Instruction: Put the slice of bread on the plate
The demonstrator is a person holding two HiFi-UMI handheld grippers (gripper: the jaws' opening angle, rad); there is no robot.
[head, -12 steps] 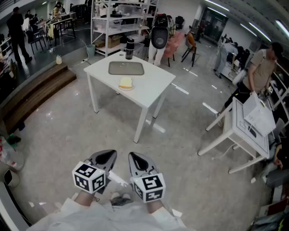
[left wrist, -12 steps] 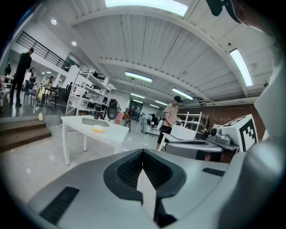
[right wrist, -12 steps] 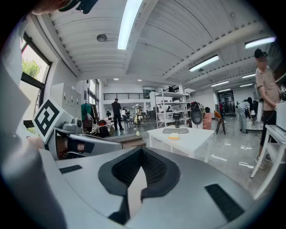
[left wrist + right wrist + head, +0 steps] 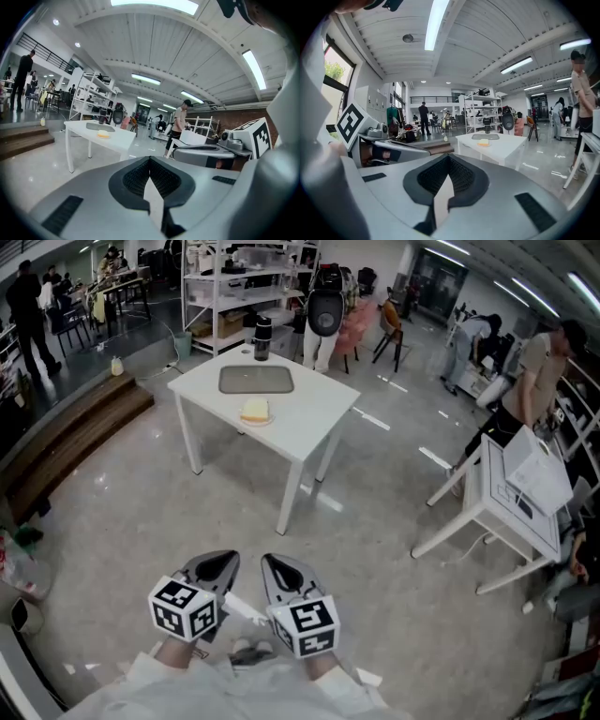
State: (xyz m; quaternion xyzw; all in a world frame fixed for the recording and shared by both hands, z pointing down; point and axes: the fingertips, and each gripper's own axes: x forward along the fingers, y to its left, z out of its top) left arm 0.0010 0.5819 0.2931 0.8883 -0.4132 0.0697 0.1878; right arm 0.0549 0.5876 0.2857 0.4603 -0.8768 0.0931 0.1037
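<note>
Plate: the plate (image 4: 255, 421) is sitting by the front-left edge of the white table (image 4: 314, 418), and the slice of bread (image 4: 254, 410) is lying on it.
Tray: a grey tray (image 4: 256, 380) is lying just behind the plate, with a black flask (image 4: 262, 337) standing at the table's far corner.
Left gripper: you are holding the left gripper (image 4: 219, 564) close to your body, tilted slightly down, its jaws pressed together on each other.
Right gripper: the right gripper (image 4: 279, 568) is hanging just beside it, jaws likewise pressed together.
Room: bare floor (image 4: 187, 512) is lying between you and the table's near corner, well apart from both grippers; wooden steps (image 4: 75, 432) are running along the left, and a second table (image 4: 506, 512) is standing at the right.
</note>
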